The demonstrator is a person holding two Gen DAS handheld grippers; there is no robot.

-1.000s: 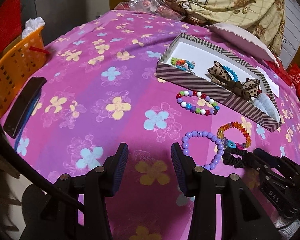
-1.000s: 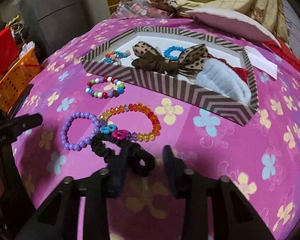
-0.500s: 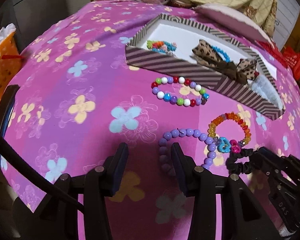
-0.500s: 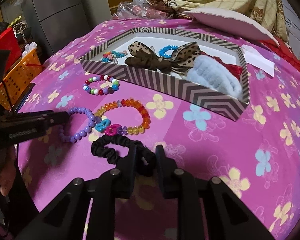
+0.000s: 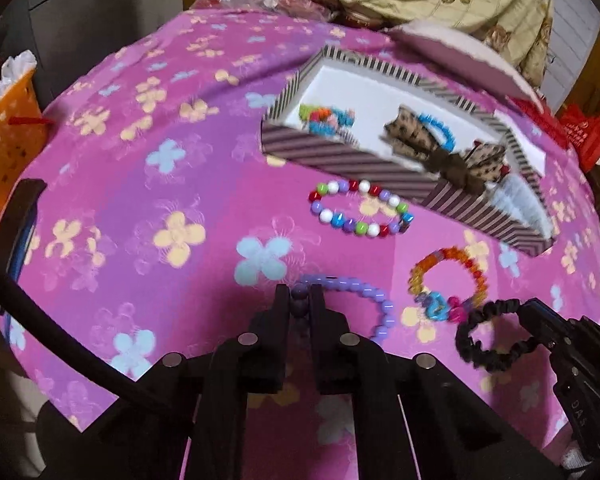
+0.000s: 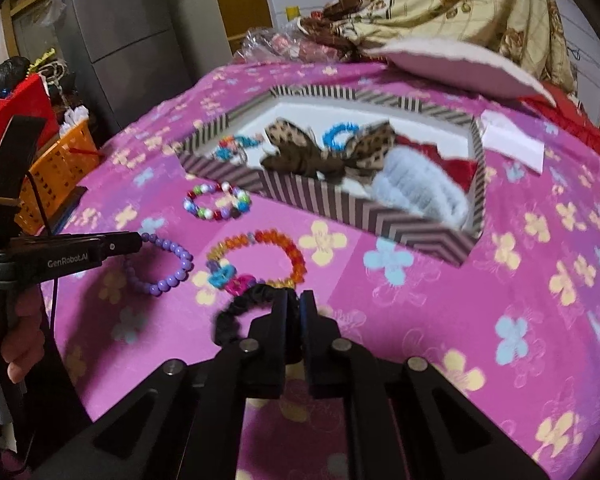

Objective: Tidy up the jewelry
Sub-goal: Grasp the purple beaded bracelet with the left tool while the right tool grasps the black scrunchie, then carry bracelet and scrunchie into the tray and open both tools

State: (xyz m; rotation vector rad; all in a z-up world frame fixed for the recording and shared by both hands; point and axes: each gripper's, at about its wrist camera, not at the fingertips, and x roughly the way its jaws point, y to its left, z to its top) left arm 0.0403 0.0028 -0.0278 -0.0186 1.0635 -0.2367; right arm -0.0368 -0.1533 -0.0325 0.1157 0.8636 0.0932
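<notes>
The left tongs (image 5: pixel 299 300), jaws just closed, clamp the purple round-bead bracelet (image 5: pixel 364 302), while the right tongs (image 6: pixel 293 304) pinch the black ruffled fabric scrunchie (image 6: pixel 236 312) above the pink flowered surface (image 6: pixel 480 320).

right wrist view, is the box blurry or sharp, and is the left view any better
Right wrist view: the box and its bow are motion-smeared, edges bent by the fisheye. Left wrist view: same smear on the box; the near gripper fingers are sharper.
</notes>
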